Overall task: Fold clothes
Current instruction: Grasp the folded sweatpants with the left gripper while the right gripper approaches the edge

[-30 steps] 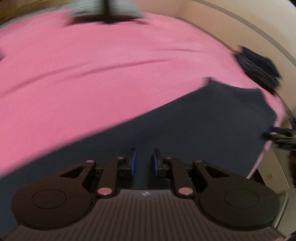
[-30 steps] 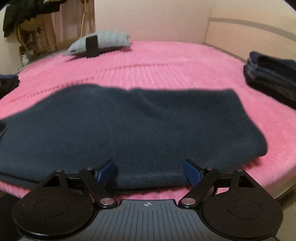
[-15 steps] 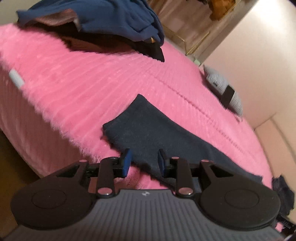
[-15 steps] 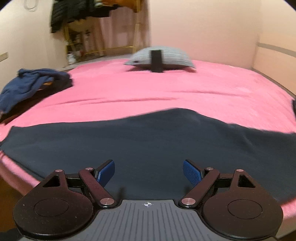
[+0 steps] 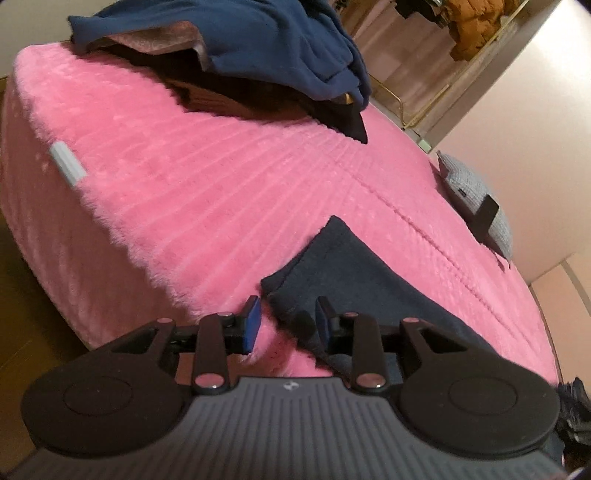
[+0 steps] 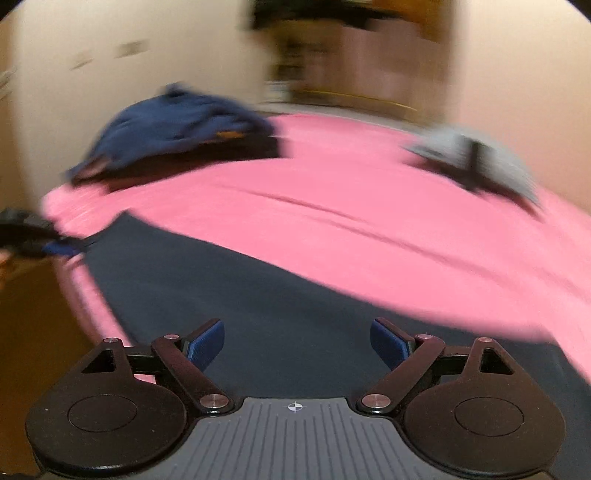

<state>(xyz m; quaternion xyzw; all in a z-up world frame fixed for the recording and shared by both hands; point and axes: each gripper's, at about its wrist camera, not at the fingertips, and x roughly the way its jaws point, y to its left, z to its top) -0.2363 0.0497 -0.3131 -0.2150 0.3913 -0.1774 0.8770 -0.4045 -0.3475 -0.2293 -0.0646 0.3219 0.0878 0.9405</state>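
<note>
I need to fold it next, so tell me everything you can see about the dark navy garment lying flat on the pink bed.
The dark navy garment looks like soft matte fleece, spread flat along the near edge of the pink bedspread. One corner points toward the clothes pile. The left gripper is open around its nearest corner; the right gripper hovers open above it.

Bare pink bedspread (image 5: pixel 229 177) lies open between clothes pile (image 5: pixel 258 55) and, apparently, pillow (image 5: pixel 476 199).

Home bedroom: pink bed (image 5: pixel 221 177), pillow (image 5: pixel 469 184), clothes rack (image 5: pixel 472 26).
</note>
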